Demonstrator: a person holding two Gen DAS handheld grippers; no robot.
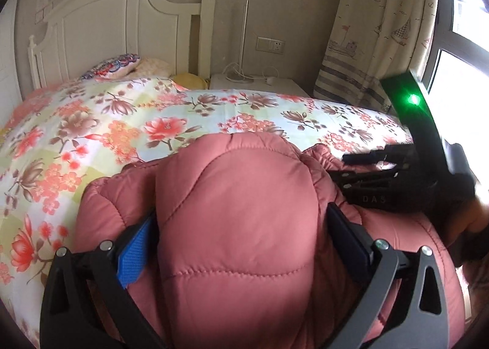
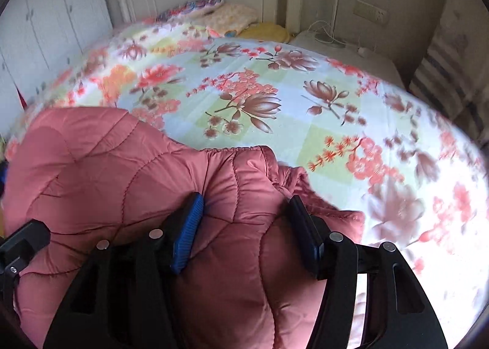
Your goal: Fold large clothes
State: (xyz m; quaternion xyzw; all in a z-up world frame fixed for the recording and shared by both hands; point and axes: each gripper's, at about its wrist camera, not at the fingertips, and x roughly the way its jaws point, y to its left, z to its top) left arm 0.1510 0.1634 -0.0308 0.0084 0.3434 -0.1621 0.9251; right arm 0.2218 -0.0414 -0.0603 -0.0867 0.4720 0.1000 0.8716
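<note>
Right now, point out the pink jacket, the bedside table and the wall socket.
pink jacket (image 1: 238, 211): left wrist view, quilted bulge between the fingers.
bedside table (image 1: 259, 86): left wrist view, white top.
wall socket (image 1: 270, 44): left wrist view, faceplate.

Bed w/ floral sheet (image 1: 171, 110) ran back to a white headboard (image 1: 122, 27). Patterned pillow (image 1: 116, 66) and yellow cushion (image 1: 189, 79) lay at the bed's head edge. White nightstand (image 1: 259, 84) stood beside it, sailboat curtain (image 1: 376, 27) by the window.
</note>
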